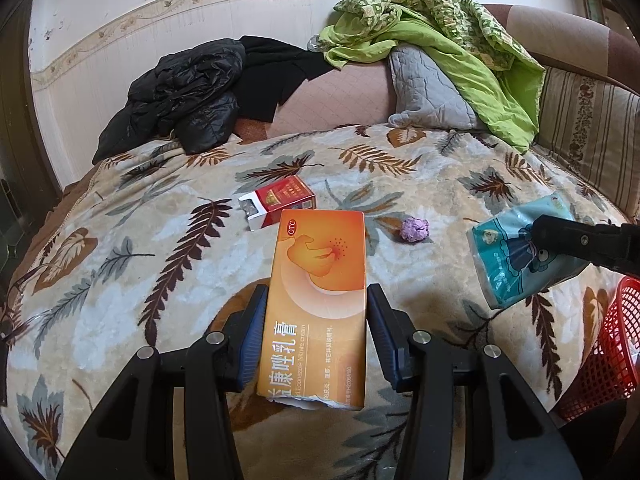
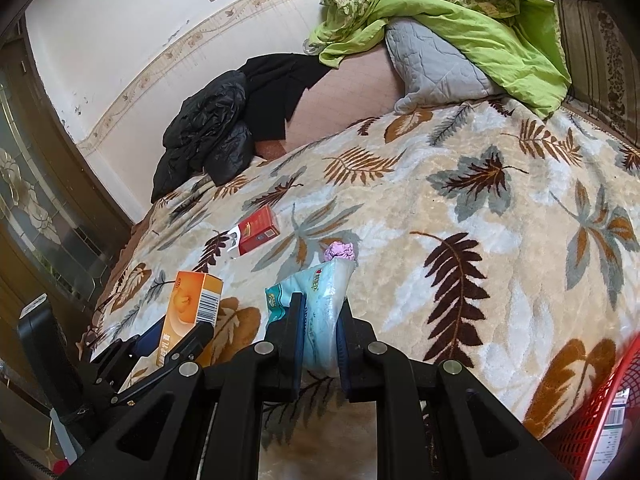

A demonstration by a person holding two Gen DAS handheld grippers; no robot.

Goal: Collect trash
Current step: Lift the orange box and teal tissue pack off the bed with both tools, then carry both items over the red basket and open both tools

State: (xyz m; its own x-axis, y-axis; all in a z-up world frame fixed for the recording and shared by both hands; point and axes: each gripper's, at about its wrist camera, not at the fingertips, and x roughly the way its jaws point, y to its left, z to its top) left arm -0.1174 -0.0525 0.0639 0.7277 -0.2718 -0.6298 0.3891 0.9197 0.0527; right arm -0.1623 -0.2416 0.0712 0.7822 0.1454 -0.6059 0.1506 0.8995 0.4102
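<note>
My left gripper (image 1: 318, 300) is shut on an orange medicine box (image 1: 320, 296), held above the leaf-patterned blanket; the box also shows in the right wrist view (image 2: 192, 308). My right gripper (image 2: 320, 312) is shut on a blue tissue pack (image 2: 320, 304), which also shows in the left wrist view (image 1: 516, 252) at the right. A red cigarette pack (image 1: 280, 202) lies open on the blanket beyond the box, also in the right wrist view (image 2: 256, 234). A crumpled purple paper ball (image 1: 415, 230) lies right of it, also in the right wrist view (image 2: 340, 251).
A red mesh basket (image 1: 612, 356) stands at the bed's right edge, also in the right wrist view (image 2: 600, 412). A black jacket (image 1: 184, 100), a grey pillow (image 1: 428, 88) and a green quilt (image 1: 448, 36) lie at the far side by the wall.
</note>
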